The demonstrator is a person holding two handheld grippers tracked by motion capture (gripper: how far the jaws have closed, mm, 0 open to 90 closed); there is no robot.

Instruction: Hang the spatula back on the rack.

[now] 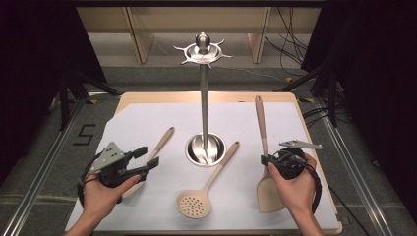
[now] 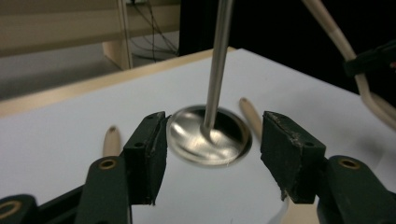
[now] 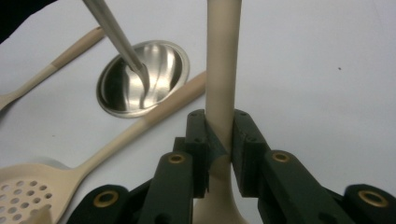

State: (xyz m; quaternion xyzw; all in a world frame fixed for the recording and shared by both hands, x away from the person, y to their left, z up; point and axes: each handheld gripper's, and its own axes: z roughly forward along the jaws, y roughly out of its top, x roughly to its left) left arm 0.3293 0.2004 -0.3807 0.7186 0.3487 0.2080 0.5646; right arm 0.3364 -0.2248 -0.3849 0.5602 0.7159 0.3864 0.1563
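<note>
Clamping the handle of the beige spatula [image 1: 265, 162] between my right gripper [image 1: 266, 160] fingers [image 3: 247, 149], I am holding them closed on both sides of its shaft, just above where the shaft widens into the blade. In the high view the spatula is lying at the right of the white sheet [image 1: 147, 123] covering the bench [image 1: 324, 206], its handle pointing away from me and its flat blade near my right hand [image 1: 295, 189]. My left gripper [image 1: 147, 157] is sitting at the left of the sheet with its fingers [image 2: 147, 156] spread apart and nothing between them; in the left gripper view they are framing the round steel base [image 2: 210, 135] of the utensil stand [image 1: 204, 98] farther off. That stand is rising upright from the middle of the sheet, its hook crown [image 1: 202, 50] at the top carrying nothing. A slotted spoon [image 1: 206, 184] is lying just right of the base, its perforated bowl toward me and its handle tip close beside the base rim. Another wooden-handled utensil [image 1: 160, 145] is lying left of the base, its near end hidden under my left gripper, so I cannot tell what kind it is. My left hand [image 1: 105, 194] is wrapping the gripper body.
</note>
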